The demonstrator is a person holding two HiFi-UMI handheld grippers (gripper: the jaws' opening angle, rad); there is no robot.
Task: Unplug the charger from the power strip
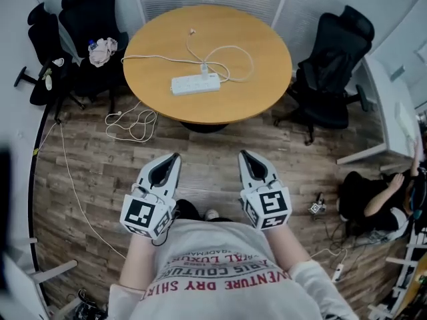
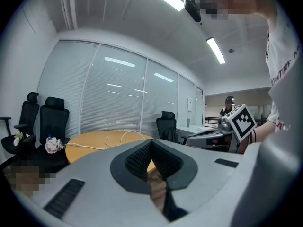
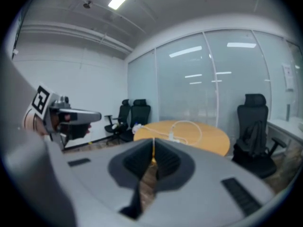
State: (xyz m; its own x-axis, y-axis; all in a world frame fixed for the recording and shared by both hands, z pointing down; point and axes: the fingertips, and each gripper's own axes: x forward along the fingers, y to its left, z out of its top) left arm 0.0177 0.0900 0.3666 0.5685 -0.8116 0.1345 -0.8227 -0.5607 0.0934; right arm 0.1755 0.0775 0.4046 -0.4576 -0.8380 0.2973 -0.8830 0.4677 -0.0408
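A white power strip (image 1: 194, 83) lies on the round wooden table (image 1: 160, 39) well ahead of me. A white charger (image 1: 205, 68) is plugged into its right part, and its white cable (image 1: 233, 51) loops over the tabletop. My left gripper (image 1: 176, 156) and right gripper (image 1: 243, 153) hang side by side over the wood floor, short of the table, both shut and empty. The left gripper view looks past the closed left gripper (image 2: 151, 143) to the table (image 2: 90, 140). Beyond the closed right gripper (image 3: 153, 140), the right gripper view shows the charger (image 3: 171, 136) on the table (image 3: 203, 134).
Black office chairs stand at the table's left (image 1: 87, 19) and right (image 1: 333, 65), the left one with a cloth (image 1: 102, 51) on it. A white cord (image 1: 130, 122) lies coiled on the floor. At the right are a white desk (image 1: 383, 112) and a person (image 1: 373, 199).
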